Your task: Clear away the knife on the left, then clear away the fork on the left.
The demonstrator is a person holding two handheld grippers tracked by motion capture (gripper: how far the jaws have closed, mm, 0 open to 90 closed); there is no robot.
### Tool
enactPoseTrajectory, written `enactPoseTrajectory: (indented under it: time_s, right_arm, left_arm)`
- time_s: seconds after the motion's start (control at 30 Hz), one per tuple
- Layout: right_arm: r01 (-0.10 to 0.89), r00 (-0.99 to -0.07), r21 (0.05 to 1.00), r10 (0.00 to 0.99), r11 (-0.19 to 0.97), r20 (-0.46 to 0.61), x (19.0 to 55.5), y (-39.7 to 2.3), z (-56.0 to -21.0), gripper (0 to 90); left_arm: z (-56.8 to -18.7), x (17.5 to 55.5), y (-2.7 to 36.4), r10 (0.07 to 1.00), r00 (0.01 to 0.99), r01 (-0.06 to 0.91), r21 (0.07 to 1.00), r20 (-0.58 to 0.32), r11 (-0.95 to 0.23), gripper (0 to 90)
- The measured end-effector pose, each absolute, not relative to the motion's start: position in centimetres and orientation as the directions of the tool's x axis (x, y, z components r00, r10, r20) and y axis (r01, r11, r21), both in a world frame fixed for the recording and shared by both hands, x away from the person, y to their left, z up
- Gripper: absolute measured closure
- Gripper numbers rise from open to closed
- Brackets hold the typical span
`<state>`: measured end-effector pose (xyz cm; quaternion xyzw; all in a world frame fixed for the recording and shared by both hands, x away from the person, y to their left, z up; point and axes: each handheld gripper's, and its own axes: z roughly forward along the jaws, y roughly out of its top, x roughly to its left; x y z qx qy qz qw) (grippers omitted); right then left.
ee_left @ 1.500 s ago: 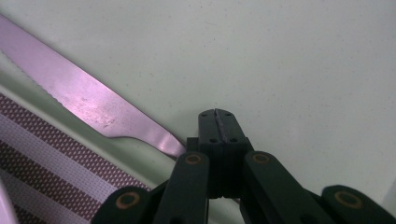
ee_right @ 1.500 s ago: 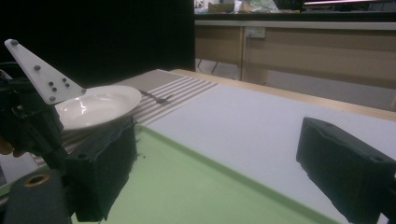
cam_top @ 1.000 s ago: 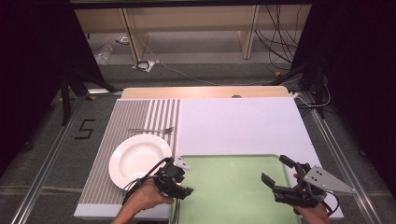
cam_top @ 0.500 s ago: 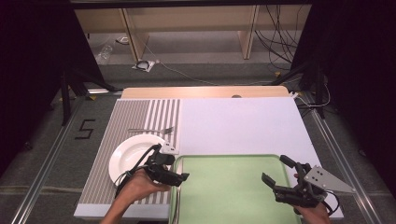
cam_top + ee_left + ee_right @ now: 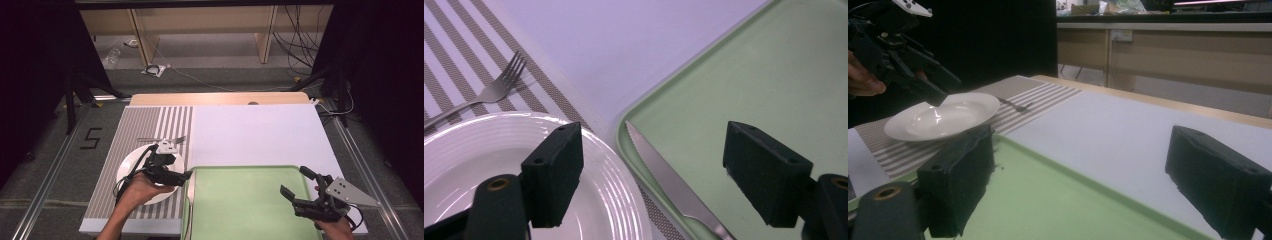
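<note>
Knife [image 5: 669, 182] lies inside the green tray [image 5: 250, 210], thin, stiff, slippery; grab its handle. Left gripper [image 5: 172, 170], just opening, spread, holds nothing.

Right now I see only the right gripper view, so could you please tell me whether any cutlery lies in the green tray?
Observer: Yes, a silver steel table knife lies inside the pale green plastic tray, along its left rim.
Operator: Thank you. Are the left tongs gripping it?
Observer: No. The left tongs are open and have just been opening. The knife lies below the gap, and the pads are not touching it.
Operator: Which way does the fork point?
Observer: The silver metal fork lies on the grey striped placemat beyond the round white ceramic plate, with its tines towards the white side of the table.
</note>
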<state>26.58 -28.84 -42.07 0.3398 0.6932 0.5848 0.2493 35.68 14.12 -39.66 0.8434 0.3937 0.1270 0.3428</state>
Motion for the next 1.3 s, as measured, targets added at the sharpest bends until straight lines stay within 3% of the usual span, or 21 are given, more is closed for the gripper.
enactPoseTrajectory:
  time_s: [1.3]
  right_arm:
    - [0.188,-0.641,0.979,0.765,0.082,0.059,26.8,-29.0,-42.2,12.9]
  left_arm:
    - [-39.2,43.2,17.0,0.811,0.584,0.604,0.652,0.029,-0.459,24.6]
